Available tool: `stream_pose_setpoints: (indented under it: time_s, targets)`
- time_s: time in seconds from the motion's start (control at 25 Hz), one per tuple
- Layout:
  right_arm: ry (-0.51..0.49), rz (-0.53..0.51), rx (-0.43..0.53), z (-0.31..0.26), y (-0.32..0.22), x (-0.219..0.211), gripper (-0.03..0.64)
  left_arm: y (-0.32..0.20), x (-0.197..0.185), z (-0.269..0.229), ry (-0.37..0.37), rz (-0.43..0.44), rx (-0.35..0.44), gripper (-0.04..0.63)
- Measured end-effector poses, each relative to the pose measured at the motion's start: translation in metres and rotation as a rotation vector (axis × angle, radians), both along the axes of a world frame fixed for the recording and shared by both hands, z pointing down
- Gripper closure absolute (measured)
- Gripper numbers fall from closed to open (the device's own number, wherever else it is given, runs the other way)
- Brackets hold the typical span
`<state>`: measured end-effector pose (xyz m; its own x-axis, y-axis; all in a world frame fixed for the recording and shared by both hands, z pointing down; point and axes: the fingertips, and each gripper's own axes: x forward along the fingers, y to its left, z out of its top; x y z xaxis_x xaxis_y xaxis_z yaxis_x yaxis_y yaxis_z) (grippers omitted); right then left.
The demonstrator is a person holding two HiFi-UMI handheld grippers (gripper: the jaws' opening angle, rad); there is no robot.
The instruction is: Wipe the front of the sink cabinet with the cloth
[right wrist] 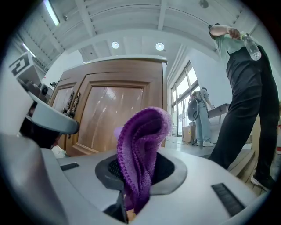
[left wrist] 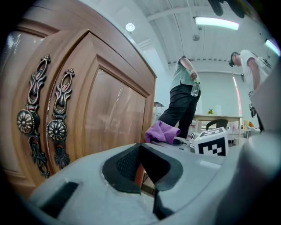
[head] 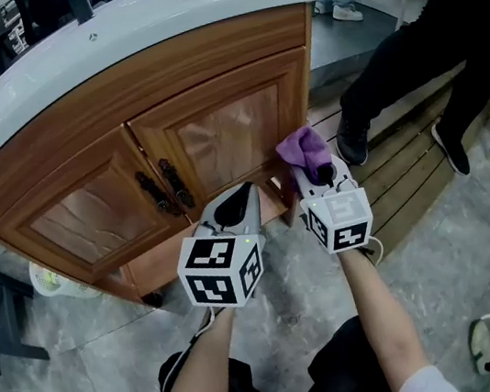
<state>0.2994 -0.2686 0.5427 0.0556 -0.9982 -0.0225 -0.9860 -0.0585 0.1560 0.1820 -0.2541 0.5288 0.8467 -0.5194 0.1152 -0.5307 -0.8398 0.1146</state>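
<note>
The wooden sink cabinet (head: pixel 226 138) stands under a white countertop (head: pixel 108 46), with two doors and a pair of dark ornate handles (head: pixel 165 190) at the middle. My right gripper (head: pixel 320 173) is shut on a purple knitted cloth (head: pixel 306 152), which is bunched up beside the cabinet's lower right corner. In the right gripper view the cloth (right wrist: pixel 140 149) stands up from between the jaws, with the right door (right wrist: pixel 116 116) behind it. My left gripper (head: pixel 244 202) is shut and empty, pointing at the base of the right door. In its own view the handles (left wrist: pixel 57 127) show close at left.
A seated person in black trousers (head: pixel 408 61) rests a shoe (head: pixel 352 140) on a slatted wooden platform (head: pixel 409 172) right of the cabinet. Another person (right wrist: pixel 246 88) stands further off. A pale round object (head: pixel 50 279) lies at the cabinet's lower left.
</note>
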Motion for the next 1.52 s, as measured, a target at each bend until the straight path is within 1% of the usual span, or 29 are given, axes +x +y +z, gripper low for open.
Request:
stream_pose_setpoints:
  time_s: [0.12,0.24,0.36,0.48,0.6,0.68,0.76,0.84,1.0,1.16,1.28,1.52]
  targets:
    - [-0.012,-0.032,0.017,-0.013,0.010,-0.015,0.538,-0.002,-0.006,-0.002,-0.017,-0.002,0.024,0.589]
    - [-0.025,-0.078,0.001,-0.022,0.019,-0.041,0.538,0.002,-0.017,0.007,-0.038,-0.016,-0.017,0.589]
    - [-0.049,-0.105,-0.028,-0.027,0.026,-0.063,0.538,0.012,-0.028,0.005,-0.052,-0.026,-0.025,0.589]
    - [-0.081,-0.139,-0.073,-0.035,0.031,-0.087,0.538,0.018,-0.046,0.000,-0.042,-0.072,-0.053,0.589]
    - [-0.102,-0.179,-0.133,-0.051,0.041,-0.108,0.538,0.030,-0.062,-0.008,-0.069,-0.109,-0.087,0.589]
    - [-0.120,-0.206,-0.179,-0.067,0.049,-0.122,0.538,0.041,-0.075,-0.022,-0.081,-0.129,-0.128,0.589]
    - [-0.134,-0.236,-0.223,-0.086,0.057,-0.137,0.538,0.049,-0.090,-0.044,-0.091,-0.160,-0.165,0.589]
    - [-0.150,-0.257,-0.254,-0.112,0.063,-0.151,0.538,0.053,-0.101,-0.073,-0.108,-0.189,-0.185,0.589]
    - [-0.166,-0.289,-0.292,-0.175,0.077,-0.175,0.538,0.068,-0.114,-0.144,-0.099,-0.200,-0.240,0.589]
    - [-0.173,-0.346,-0.318,-0.243,0.096,-0.198,0.538,0.092,-0.125,-0.214,-0.114,-0.232,-0.254,0.589]
    - [-0.182,-0.382,-0.324,-0.291,0.115,-0.208,0.538,0.111,-0.136,-0.262,-0.101,-0.280,-0.276,0.589]
    - [-0.202,-0.431,-0.322,-0.371,0.160,-0.220,0.538,0.151,-0.151,-0.341,-0.108,-0.347,-0.249,0.589]
